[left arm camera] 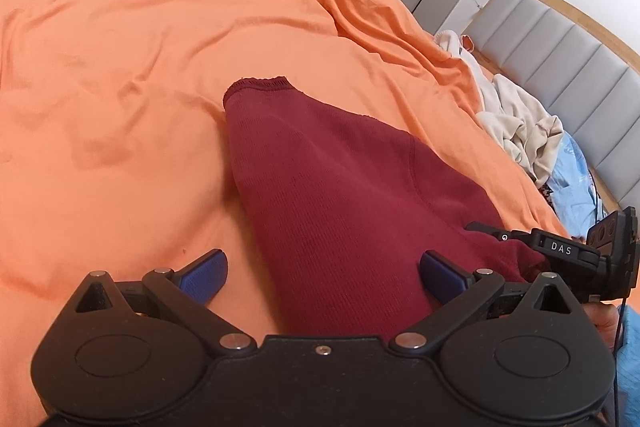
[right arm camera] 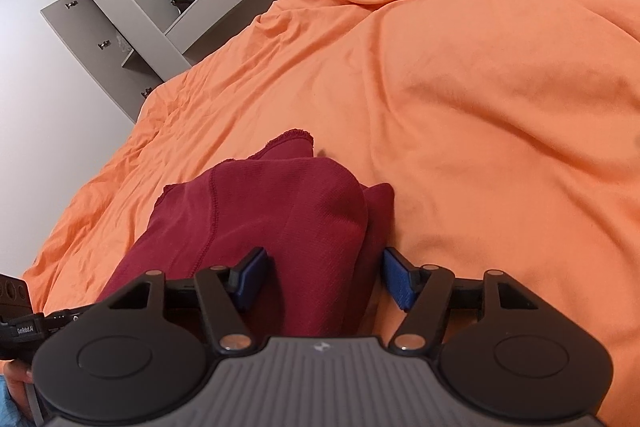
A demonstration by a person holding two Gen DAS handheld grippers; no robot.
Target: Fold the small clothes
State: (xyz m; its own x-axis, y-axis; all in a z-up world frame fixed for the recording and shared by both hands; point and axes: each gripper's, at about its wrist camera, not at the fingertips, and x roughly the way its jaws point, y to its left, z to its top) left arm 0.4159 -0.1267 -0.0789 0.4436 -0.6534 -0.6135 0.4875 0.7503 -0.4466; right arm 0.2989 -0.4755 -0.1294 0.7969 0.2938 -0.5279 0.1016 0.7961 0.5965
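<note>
L gripper (left arm camera: 323, 277): jaws wide apart, nothing gripped, maroon garment (left arm camera: 340, 195) lies btwn pads w/o pad contact | R gripper (right arm camera: 325, 277): jaws apart, not clamped, garment bunched btwn the 2 blue pads (right arm camera: 396, 281) | garment: on orange bedsheet (left arm camera: 120, 67), hemmed end pointing away | beige clothes (left arm camera: 520, 131) near headboard (left arm camera: 568, 67), well apart
</note>
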